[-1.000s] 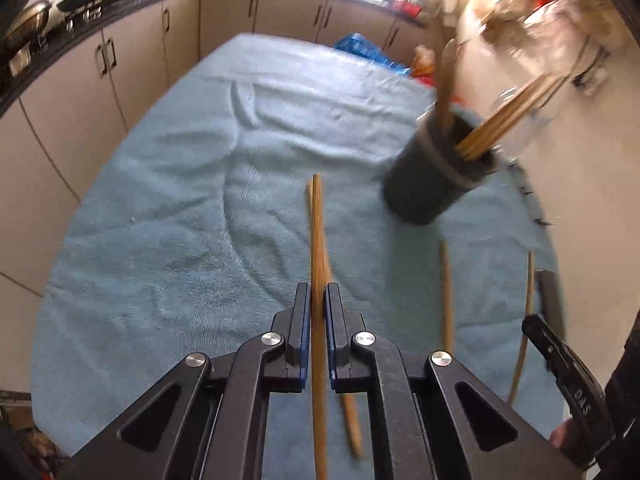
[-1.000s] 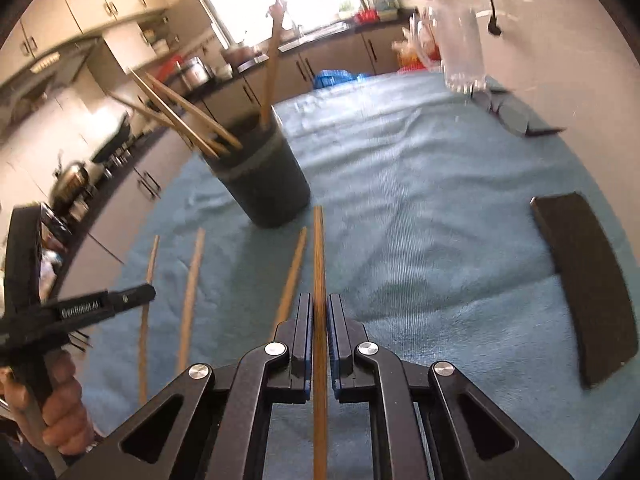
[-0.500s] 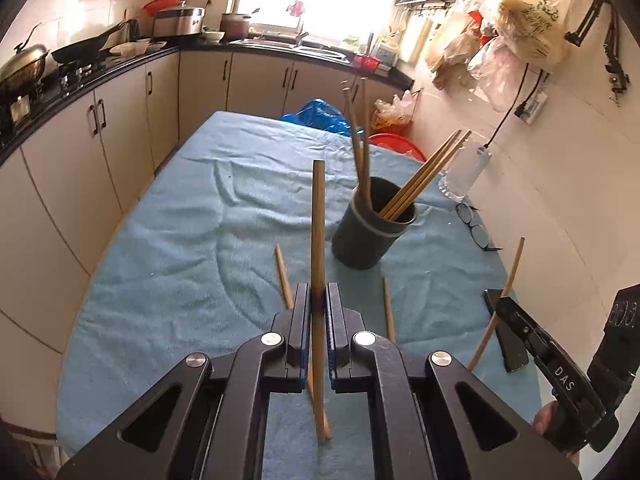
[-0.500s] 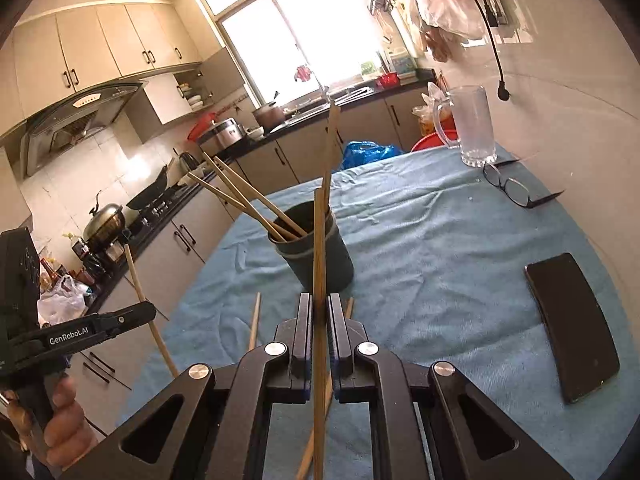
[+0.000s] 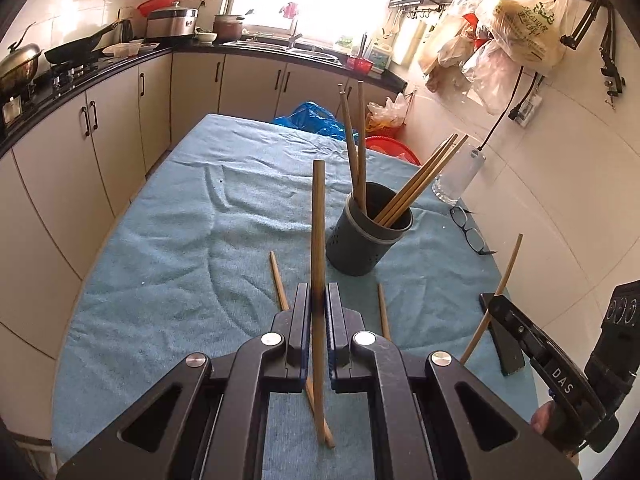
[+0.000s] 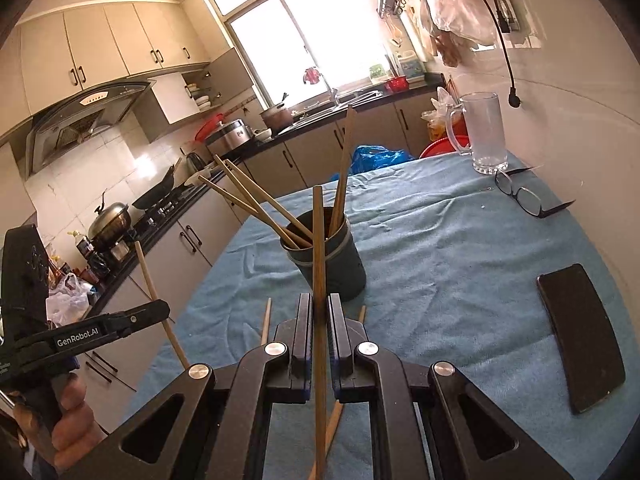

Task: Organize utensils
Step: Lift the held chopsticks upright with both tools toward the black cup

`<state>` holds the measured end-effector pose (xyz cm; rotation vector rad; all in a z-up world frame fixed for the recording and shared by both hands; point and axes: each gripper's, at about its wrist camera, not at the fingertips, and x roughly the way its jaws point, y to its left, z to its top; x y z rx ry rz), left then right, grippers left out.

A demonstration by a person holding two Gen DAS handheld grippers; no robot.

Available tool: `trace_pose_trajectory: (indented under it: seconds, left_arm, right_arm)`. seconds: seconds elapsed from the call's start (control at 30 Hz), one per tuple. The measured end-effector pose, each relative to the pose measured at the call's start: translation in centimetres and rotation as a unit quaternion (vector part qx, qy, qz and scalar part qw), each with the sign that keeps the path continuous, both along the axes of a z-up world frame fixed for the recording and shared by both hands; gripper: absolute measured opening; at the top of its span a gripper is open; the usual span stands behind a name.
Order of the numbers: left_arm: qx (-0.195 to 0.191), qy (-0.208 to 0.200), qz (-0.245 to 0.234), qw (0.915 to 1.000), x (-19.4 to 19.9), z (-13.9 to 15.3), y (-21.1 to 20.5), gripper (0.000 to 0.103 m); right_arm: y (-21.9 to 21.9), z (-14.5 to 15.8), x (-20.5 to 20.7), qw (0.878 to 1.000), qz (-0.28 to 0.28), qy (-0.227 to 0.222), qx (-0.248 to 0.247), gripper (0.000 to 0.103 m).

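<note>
- Chopsticks were the concern: in the left wrist view, the left gripper (image 5: 318, 300) was clamped tight on one chopstick (image 5: 318, 220), held upright above the blue-towelled table (image 5: 160, 248); two loose chopsticks (image 5: 279, 280) lay flat near the dark holder (image 5: 362, 244), which held five more; the right gripper (image 5: 500, 308) appeared at the right edge
- From the right wrist view, the right gripper (image 6: 319, 312) was closed on another chopstick (image 6: 318, 240) before the holder (image 6: 332, 264); a phone (image 6: 580, 344) and glasses (image 6: 524, 196) lay on the table (image 6: 440, 248)
</note>
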<state>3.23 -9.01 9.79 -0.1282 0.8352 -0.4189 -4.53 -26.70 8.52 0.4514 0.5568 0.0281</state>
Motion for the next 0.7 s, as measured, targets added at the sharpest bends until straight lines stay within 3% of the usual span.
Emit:
trace_pose_trajectory:
  seconds: [0.7]
  left_arm:
    - [-0.012,-0.02,0.001,0.9997,-1.0,2.1,0.5,0.006]
  right_arm:
    - [-1.0,1.2,-0.9,1.0,-0.007,-0.024,0.007,0.007]
